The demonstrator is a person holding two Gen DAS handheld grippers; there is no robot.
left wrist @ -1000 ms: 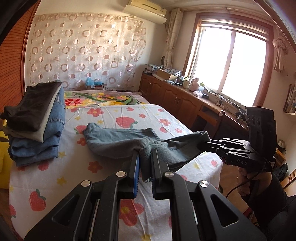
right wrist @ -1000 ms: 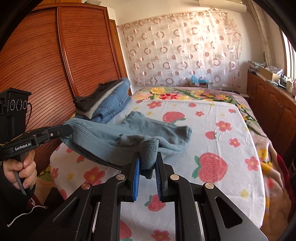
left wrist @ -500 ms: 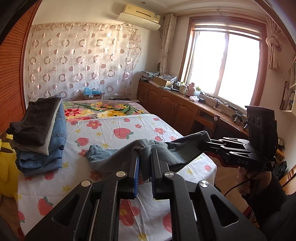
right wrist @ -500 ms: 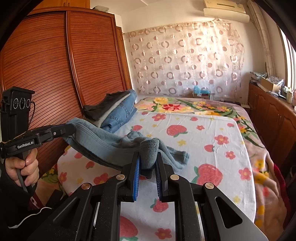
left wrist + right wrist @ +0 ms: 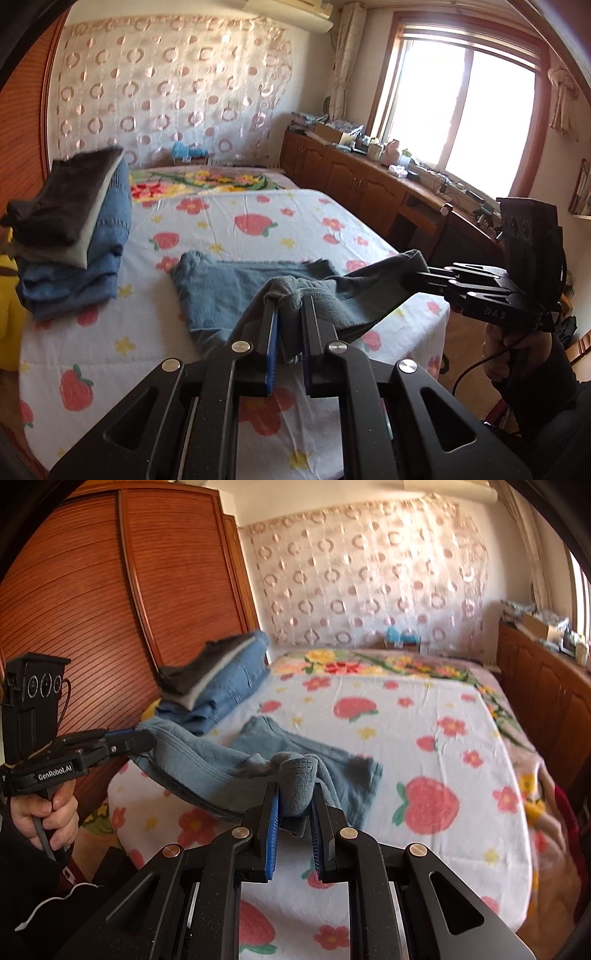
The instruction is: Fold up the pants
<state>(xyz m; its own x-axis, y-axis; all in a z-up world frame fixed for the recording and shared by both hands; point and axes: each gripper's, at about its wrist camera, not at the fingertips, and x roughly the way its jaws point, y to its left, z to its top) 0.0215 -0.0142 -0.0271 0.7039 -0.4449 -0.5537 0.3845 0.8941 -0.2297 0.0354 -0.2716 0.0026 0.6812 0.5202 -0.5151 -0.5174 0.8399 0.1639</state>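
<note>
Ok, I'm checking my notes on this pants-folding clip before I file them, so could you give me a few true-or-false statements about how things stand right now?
1. Both grippers are clamped on the grey-blue pants. True: the left gripper and the right gripper each pinch a bunch of the fabric.
2. The pants hang fully clear of the bed. False: their far end lies on the strawberry-print sheet.
3. A stack of folded clothes sits by the wooden wardrobe. True.
4. The stack is all denim. False: dark and pale pieces lie on top.
</note>
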